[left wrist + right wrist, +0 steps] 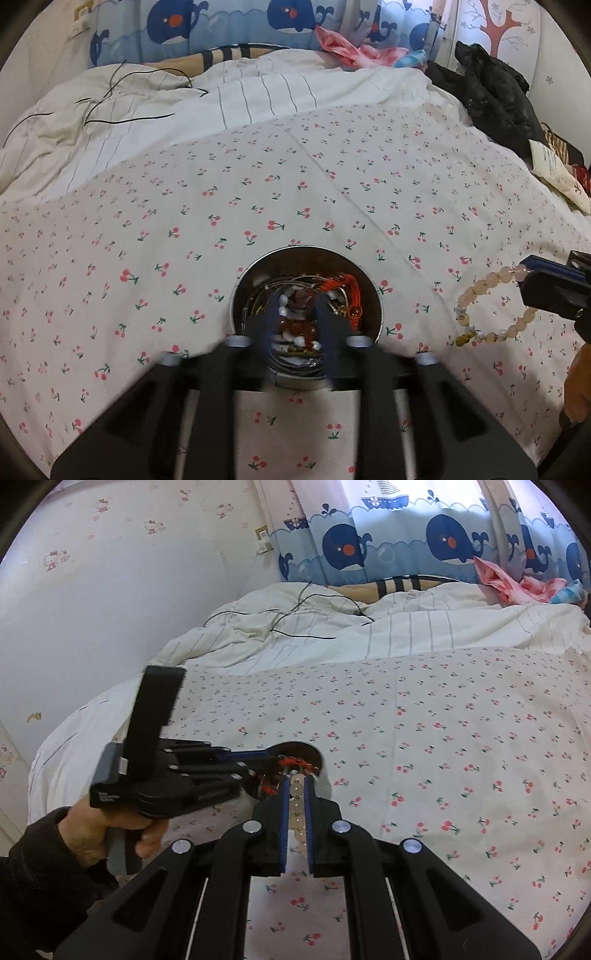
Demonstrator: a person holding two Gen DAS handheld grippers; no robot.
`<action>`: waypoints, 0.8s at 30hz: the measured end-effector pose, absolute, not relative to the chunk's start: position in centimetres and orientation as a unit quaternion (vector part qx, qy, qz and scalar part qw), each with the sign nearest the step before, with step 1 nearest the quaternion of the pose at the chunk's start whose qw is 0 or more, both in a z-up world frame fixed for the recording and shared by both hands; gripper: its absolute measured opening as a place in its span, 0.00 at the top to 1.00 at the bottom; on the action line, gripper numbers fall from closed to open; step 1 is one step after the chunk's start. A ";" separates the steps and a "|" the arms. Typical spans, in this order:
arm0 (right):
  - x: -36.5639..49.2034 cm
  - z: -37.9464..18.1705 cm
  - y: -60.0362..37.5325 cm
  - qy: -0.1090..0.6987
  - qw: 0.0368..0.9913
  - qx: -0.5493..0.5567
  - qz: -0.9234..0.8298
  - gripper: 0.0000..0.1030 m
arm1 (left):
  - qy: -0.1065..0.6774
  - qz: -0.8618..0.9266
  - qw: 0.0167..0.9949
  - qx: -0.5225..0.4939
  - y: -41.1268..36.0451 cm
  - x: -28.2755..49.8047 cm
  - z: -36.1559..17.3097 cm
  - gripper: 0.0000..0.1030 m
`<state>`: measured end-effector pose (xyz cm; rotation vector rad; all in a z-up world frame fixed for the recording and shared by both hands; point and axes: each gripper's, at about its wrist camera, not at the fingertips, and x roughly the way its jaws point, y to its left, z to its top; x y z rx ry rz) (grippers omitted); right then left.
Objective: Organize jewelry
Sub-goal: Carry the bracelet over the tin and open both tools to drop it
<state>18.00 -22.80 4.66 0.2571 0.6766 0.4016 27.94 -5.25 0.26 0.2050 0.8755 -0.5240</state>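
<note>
Jewelry fills the round metal tin (306,258) on the cherry-print sheet (258,177): white beads, amber-brown beads, silver wire hoops and a red tassel (341,284) lie tangled inside. The left gripper (298,325) reaches into the tin with its jaws apart over the white and amber beads; whether the fingers touch any piece cannot be told, as that part is blurred.

To the right of the tin, the right gripper (532,271) is clamped on a pale pink bead bracelet (491,306), which hangs from its tips above the sheet, clear of the tin. In the right wrist view the bracelet's beads (297,805) run in a line between the closed fingers, and the tin (295,749) sits just beyond the tips, with the left gripper (273,766) coming in from the left.

Around the tin the sheet lies flat and bare on the left, right and far sides. Further off, a rumpled striped duvet (221,92) with a thin black cable (122,96) crosses the bed; dark clothes (491,96) are heaped at the far right edge.
</note>
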 end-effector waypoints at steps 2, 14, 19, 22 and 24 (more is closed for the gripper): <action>18.8 5.0 -22.5 0.327 0.913 0.137 0.203 0.92 | 0.401 -0.235 0.880 0.092 -4.3 27.3 0.9 0.44; 25.5 2.7 -19.8 0.361 0.854 0.263 0.266 0.92 | 0.381 -0.165 0.907 0.062 2.8 23.6 1.6 0.22; 25.3 1.5 -18.0 0.384 0.895 0.149 0.169 0.37 | 0.374 -0.124 0.916 0.080 3.1 22.1 0.5 0.13; 22.5 3.1 -17.7 0.346 0.926 0.088 0.125 0.35 | 0.368 -0.114 0.918 0.090 2.4 21.2 0.3 0.09; 20.0 3.7 -17.2 0.326 0.941 0.045 0.075 0.20 | 0.363 -0.106 0.921 0.096 1.9 20.6 0.2 0.08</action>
